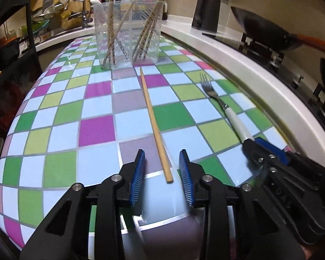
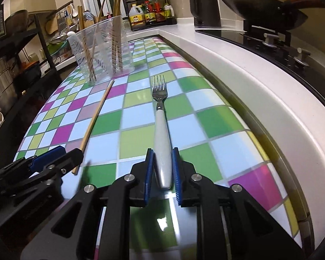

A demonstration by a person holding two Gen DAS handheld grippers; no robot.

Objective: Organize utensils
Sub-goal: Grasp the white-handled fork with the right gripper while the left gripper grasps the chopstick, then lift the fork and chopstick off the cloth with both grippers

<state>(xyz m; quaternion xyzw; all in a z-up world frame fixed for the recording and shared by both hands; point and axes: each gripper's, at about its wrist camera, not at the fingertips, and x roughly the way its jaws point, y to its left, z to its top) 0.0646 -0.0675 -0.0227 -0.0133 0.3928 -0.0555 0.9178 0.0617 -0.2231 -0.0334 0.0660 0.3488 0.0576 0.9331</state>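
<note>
The right claw (image 2: 162, 169) has its pads narrowed on the white handle of the fork (image 2: 160, 117), which lies flat on the checked surface (image 2: 216, 117), tines pointing ahead. The left claw (image 1: 162, 173) gapes wide around the butt of a single chopstick (image 1: 153, 121). Ahead stands the clear holder (image 1: 127, 34) (already holding chopsticks). The smooth handle could slip or pivot on lifting; the thin chopstick could roll away from closing pads.
</note>
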